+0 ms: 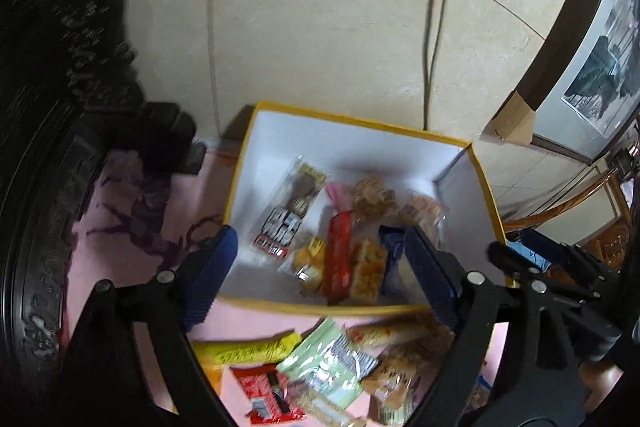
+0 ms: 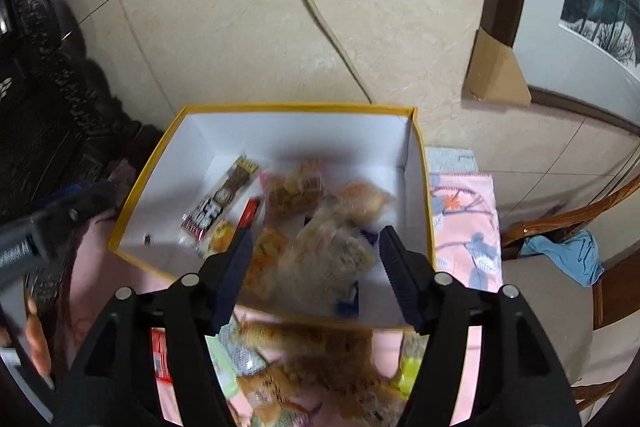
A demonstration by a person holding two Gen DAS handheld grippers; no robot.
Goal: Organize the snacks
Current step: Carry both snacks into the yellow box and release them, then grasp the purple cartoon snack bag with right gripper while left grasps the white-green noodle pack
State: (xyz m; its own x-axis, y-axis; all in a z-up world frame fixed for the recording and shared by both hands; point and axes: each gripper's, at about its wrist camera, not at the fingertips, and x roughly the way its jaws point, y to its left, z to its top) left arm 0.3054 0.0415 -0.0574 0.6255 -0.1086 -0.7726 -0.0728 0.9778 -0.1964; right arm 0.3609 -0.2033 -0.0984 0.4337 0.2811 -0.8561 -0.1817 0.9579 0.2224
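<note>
Risk: loose packets (image 1: 320, 359) at tabletop front edge may slide off. Left tongs (image 1: 320, 275) and right tongs (image 2: 316, 275) gape wide, empty, above box (image 2: 422, 163).

A yellow-rimmed box (image 1: 362, 147) with white inner walls sits open on a pink cloth, holding a jumble of wrapped snacks (image 1: 340, 231) on its floor. More snack packets (image 1: 320, 367) lie loose on the cloth just before its near wall.
</note>
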